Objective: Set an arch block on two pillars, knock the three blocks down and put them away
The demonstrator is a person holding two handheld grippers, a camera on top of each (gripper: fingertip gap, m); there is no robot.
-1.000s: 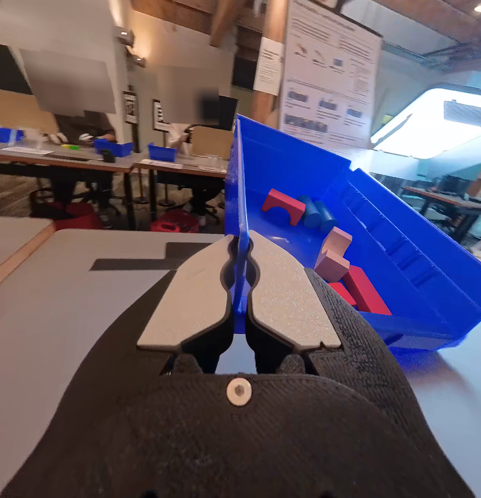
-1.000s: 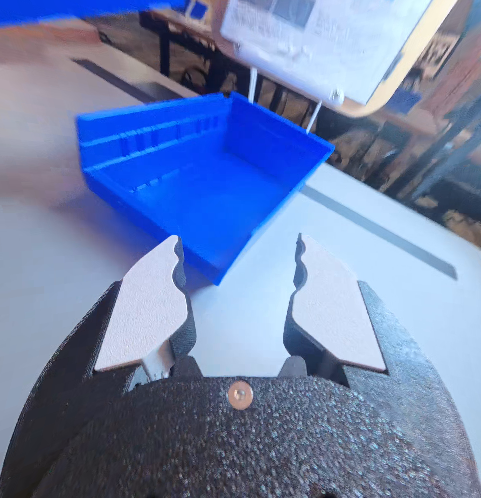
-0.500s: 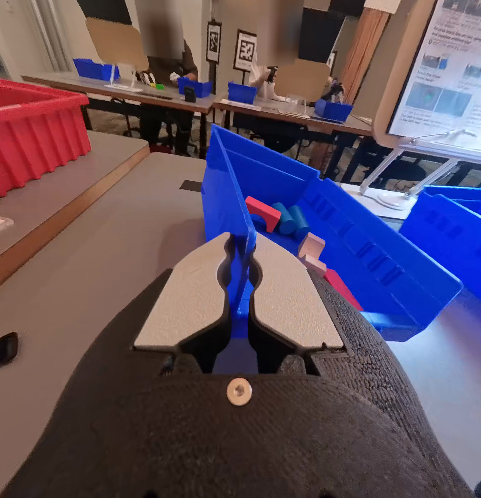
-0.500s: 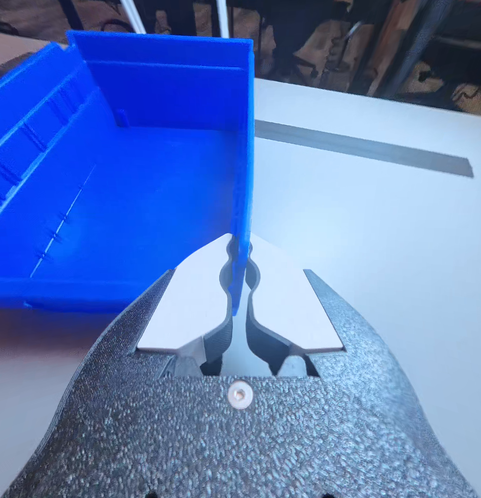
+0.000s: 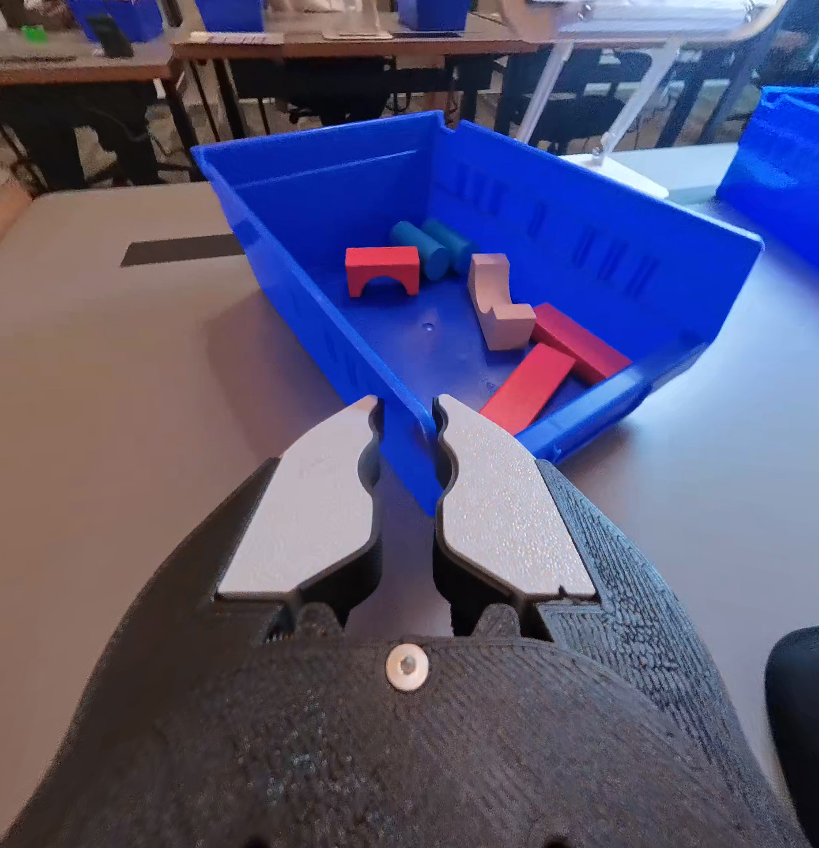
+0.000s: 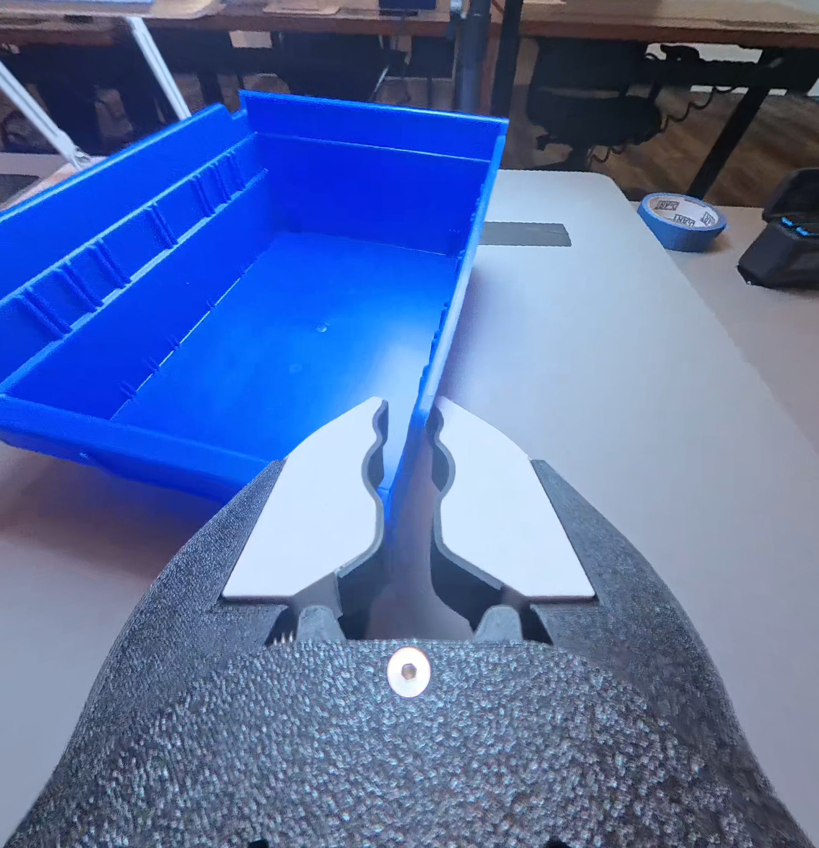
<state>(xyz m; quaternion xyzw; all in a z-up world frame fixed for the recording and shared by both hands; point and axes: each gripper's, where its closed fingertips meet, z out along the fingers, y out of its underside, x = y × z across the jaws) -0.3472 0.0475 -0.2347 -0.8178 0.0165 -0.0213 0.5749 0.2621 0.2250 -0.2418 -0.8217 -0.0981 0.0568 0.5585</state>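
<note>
On my left feed, the left claw (image 5: 406, 404) sits with its jaws slightly parted around the near corner wall of a blue bin (image 5: 306, 293) resting on the grey counter (image 5: 100, 390); there is a gap on each side of the wall, so I read it as released rather than pinching. Inside that bin lie the blocks: a red arch block (image 5: 382, 270) lying toward the far left, two teal cylinders (image 5: 432, 250) side by side just behind it, a tan arch block (image 5: 497, 307) lying on its side, and two red bars (image 5: 554, 367) near the front right corner, one resting across the other. A strip of dark tape (image 5: 182, 250) is on the counter left of the bin.

On my right feed, the right claw (image 6: 407, 408) is likewise a little open, straddling the right-hand wall of a second blue bin (image 6: 123, 257). Whether either pad touches the wall I can't quite tell. A roll of blue tape (image 6: 682, 227) and a black device (image 6: 797, 243) sit off to the far right.
</note>
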